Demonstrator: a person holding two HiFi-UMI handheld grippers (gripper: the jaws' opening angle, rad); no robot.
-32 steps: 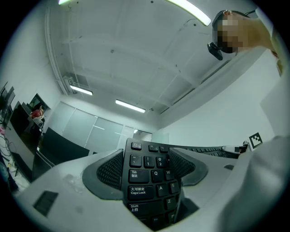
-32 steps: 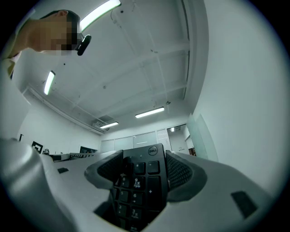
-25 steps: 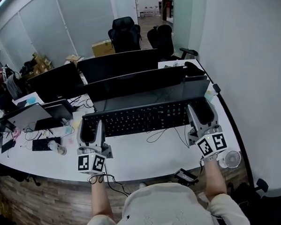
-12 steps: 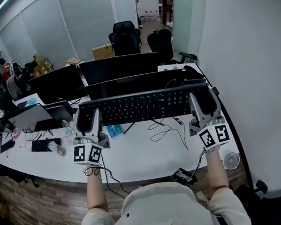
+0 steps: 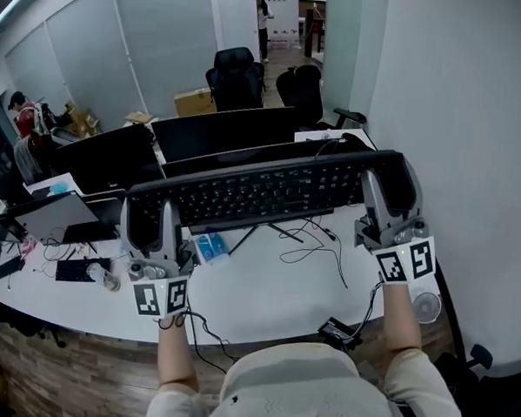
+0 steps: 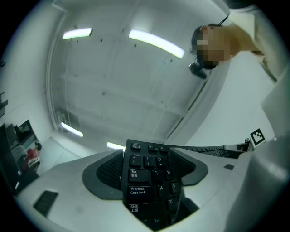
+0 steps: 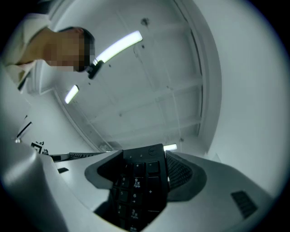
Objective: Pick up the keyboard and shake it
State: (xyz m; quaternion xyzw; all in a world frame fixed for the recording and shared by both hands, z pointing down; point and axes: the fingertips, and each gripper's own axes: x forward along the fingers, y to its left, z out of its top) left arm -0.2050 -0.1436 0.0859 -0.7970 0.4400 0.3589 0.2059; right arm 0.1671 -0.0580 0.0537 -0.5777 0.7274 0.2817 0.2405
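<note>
Black plastic is filling both gaps. Your left tongs (image 6: 149,170) are clamping the keyboard (image 6: 145,190) at its Tab and Caps Lock end, and your right tongs (image 7: 145,172) are clamping it at the number-pad end. Each pair is closing on the board with nothing else between the pads.

In the head view the keyboard (image 5: 261,190) is hanging clear of the white bench (image 5: 265,291), in front of the dark monitors (image 5: 221,131). Its long axis is running straight across from your left tongs (image 5: 151,224) to your right tongs (image 5: 390,188), so neither hand is nearer; each is holding one end. The right end is sitting a little higher in the picture than the left, and the key face is tilting toward you.

Both forearms are reaching forward with the tongs angling upward (both gripper views are looking at ceiling lights past the keys). A thin cable (image 5: 311,236) is trailing over the bench below, and one strand seems to be rising to the board. Since the board is spanning both grips, the shake is probably going to need both hands moving together, up and down across that long axis, while you are watching the cable's slack.
</note>
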